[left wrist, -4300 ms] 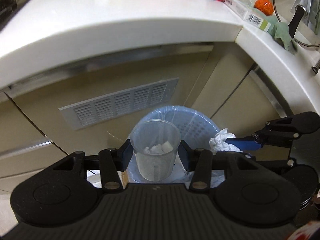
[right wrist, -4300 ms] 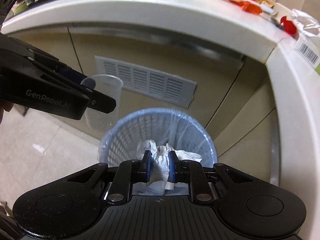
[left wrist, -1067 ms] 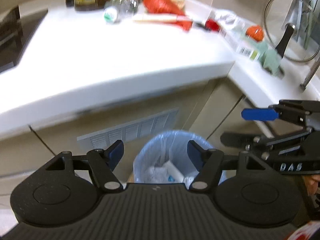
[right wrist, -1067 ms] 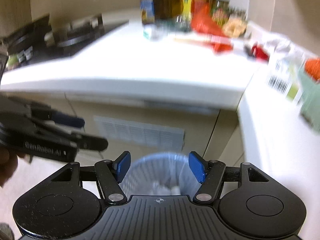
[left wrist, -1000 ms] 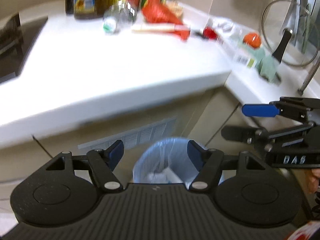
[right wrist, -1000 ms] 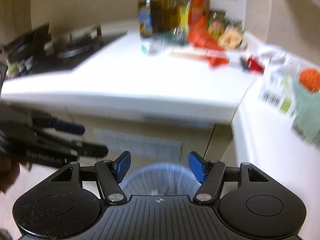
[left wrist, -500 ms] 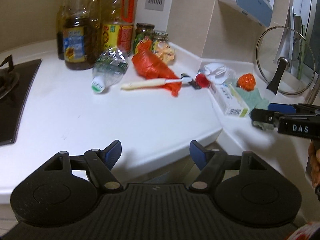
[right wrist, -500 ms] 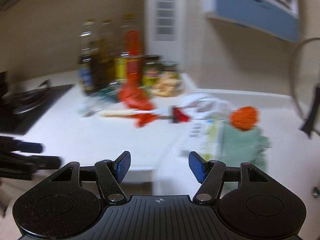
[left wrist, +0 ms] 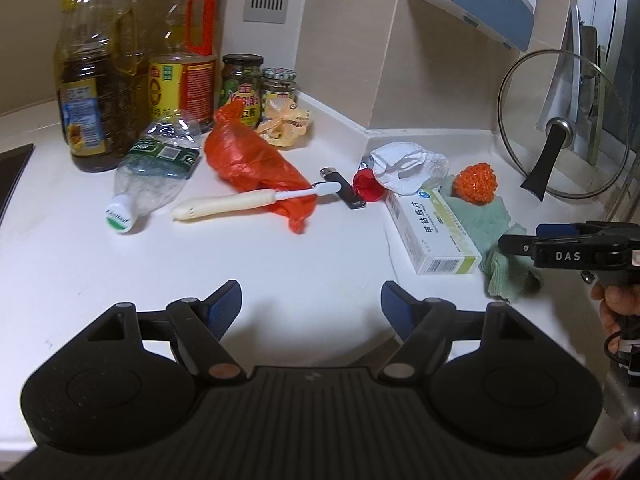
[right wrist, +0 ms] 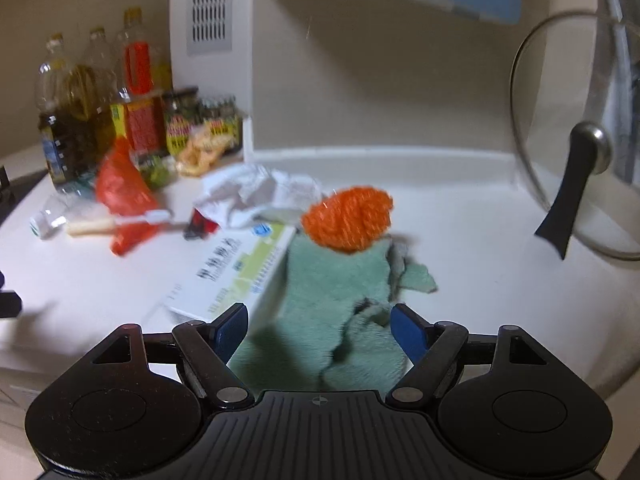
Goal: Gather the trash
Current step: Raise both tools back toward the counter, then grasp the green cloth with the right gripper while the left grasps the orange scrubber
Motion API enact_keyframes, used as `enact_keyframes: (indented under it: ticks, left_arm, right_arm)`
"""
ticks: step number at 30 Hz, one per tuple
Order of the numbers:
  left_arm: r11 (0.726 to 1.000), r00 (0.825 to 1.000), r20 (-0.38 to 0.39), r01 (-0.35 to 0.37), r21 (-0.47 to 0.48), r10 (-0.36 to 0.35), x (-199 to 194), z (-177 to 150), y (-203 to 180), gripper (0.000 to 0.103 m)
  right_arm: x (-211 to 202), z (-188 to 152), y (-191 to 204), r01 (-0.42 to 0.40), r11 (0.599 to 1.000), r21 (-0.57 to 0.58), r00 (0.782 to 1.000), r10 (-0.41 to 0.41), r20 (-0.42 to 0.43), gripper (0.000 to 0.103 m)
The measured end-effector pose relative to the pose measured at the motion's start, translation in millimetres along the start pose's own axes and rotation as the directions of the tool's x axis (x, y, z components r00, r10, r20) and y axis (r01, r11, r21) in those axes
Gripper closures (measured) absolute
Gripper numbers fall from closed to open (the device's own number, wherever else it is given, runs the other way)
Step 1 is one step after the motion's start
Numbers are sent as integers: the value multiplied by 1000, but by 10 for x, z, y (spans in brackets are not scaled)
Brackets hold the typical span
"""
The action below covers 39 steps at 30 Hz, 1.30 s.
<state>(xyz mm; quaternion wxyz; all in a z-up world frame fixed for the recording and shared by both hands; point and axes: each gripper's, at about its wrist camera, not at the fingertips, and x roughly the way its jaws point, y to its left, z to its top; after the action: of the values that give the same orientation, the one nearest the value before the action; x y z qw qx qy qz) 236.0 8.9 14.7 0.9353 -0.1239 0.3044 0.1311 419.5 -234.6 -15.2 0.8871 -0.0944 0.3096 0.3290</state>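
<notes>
Left gripper (left wrist: 311,305) hangs over the counter's (left wrist: 280,264) front edge, jaws spread apart with nothing between them, only bare white top ahead. Right gripper (right wrist: 319,327) sits further along the counter past the corner, jaws opening, nothing pinched; the green cloth (right wrist: 340,292) lies under and between them but the pads don't press it.

Nearest trash to the right gripper: the cardboard box (right wrist: 236,276), just left of its left finger, long axis running away toward the corner, one long side against the cloth. The orange scrubber ball (right wrist: 347,220) rests on the cloth's far end. Behind the box is the crumpled white paper (right wrist: 256,192), near the back wall.

For the left gripper the trash lies ahead and slightly left, well apart: toothbrush (left wrist: 248,202) lying crosswise, head to the right on the red plastic bag (left wrist: 256,168); crushed water bottle (left wrist: 154,172) left of it, cap pointing toward the front edge.

My guess: right hand is nearer to box and paper, left to bottle, bag and toothbrush. The box would need a grip across its short width.
</notes>
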Motion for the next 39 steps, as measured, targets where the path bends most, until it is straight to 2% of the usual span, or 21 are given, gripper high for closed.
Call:
enact_keyframes:
  ticks: [6, 7, 8, 9, 10, 11, 13, 21, 31, 34, 39]
  left_arm:
    - [1000, 1000, -24, -16, 17, 16, 175, 89, -116, 28]
    - [1000, 999, -28, -17, 21, 18, 200, 97, -133, 28]
    - [1000, 999, -32, -17, 25, 18, 219, 103, -146, 28]
    - [999, 999, -35, -17, 29, 18, 234, 107, -156, 28]
    - [999, 999, -38, -16, 33, 18, 246, 111, -168, 28]
    - [999, 999, -41, -14, 36, 16, 256, 115, -181, 28]
    - [999, 999, -44, -7, 45, 9, 276, 123, -208, 28]
    - [997, 998, -39, 42, 64, -40, 296, 116, -311, 28]
    - [991, 995, -25, 101, 86, -99, 217, 95, -375, 28]
    - [990, 994, -28, 111, 88, -109, 234, 103, -401, 28]
    - [987, 992, -37, 124, 99, -121, 300, 123, -497, 28]
  right_arm:
    - [285, -27, -145, -66, 998, 4, 996, 66, -60, 25]
    - [292, -34, -159, -67, 998, 12, 996, 68, -55, 31]
    - [281, -34, -158, -65, 998, 11, 997, 65, -46, 48]
    - [262, -32, -143, -58, 998, -1, 998, 58, -37, 56]
    - [249, -30, -120, -51, 999, -14, 998, 50, -31, 73]
    - [230, -31, -103, -43, 999, -19, 999, 43, -25, 85]
    - [175, -31, -85, -35, 999, -12, 999, 35, -10, 89]
    - [-393, -18, -17, -80, 997, 10, 995, 79, 66, 91]
    - [-1047, -77, 165, -52, 999, -2, 981, 51, 186, 91]
    - [-966, -122, 175, -34, 999, -6, 986, 35, 166, 91]
    - [-580, -251, 35, -15, 1000, 6, 996, 15, 85, 90]
